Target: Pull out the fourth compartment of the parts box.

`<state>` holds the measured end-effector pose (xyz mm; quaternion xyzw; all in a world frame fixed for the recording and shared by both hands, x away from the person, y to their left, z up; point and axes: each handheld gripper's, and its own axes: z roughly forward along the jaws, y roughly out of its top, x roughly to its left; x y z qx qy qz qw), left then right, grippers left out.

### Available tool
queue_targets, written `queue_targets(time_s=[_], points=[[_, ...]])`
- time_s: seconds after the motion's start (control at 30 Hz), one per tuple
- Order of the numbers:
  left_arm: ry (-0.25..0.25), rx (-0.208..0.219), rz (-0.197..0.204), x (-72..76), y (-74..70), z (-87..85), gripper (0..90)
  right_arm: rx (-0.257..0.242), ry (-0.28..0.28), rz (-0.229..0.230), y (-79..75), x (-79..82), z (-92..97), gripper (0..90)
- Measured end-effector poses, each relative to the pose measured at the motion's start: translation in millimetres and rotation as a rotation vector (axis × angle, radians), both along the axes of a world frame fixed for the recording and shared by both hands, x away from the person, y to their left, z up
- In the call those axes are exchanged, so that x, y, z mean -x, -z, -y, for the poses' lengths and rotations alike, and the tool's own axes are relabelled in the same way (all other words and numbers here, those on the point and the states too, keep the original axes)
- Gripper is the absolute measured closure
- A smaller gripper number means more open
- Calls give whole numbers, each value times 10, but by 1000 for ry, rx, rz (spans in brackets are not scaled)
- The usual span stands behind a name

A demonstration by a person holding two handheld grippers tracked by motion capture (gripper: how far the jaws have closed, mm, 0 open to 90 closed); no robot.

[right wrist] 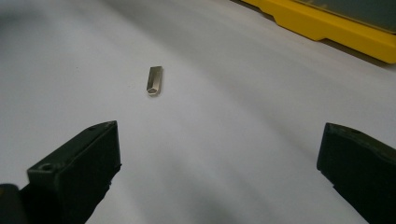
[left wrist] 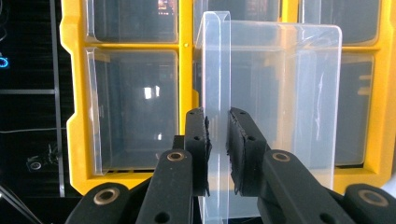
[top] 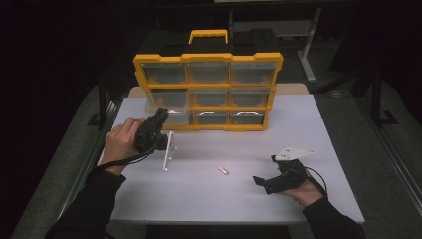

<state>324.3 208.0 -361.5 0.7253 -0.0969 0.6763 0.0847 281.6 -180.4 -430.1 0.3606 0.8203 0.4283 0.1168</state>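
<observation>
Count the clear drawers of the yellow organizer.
9, in three rows of three. Eight sit in the yellow organizer; the ninth, the clear drawer at bottom left, is pulled out, clamped by the left gripper.

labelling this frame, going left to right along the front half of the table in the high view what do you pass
left tongs shut on a clear drawer → white rod frame → small metal piece → right tongs, open, resting on the white table

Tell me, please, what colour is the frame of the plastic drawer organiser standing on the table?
Yellow frame, with clear drawers; it shows best in the high view.
</observation>
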Motion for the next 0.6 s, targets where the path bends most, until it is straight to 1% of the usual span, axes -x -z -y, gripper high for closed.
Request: queue_targets(time_s=[0.2,0.3,0.4,0.47,0.5,0.53,0.6], points=[[-10,5,10,22,15,-6,786,9,2,-1,9,0,0,0],[-4,9,14,38,18,-7,787,11,7,0,12,4,6,0],[-7,2,19,63,34,4,787,11,11,2,17,-2,13,0],[-7,7,20,69,36,-4,787,13,13,1,21,-6,17,0],[-8,10,18,71,35,-11,787,13,14,0,21,-6,20,0],[-9,4,19,77,24,-15,788,12,16,0,21,-7,21,0],[-6,9,20,84,19,-20,789,12,15,1,22,-12,22,0]])
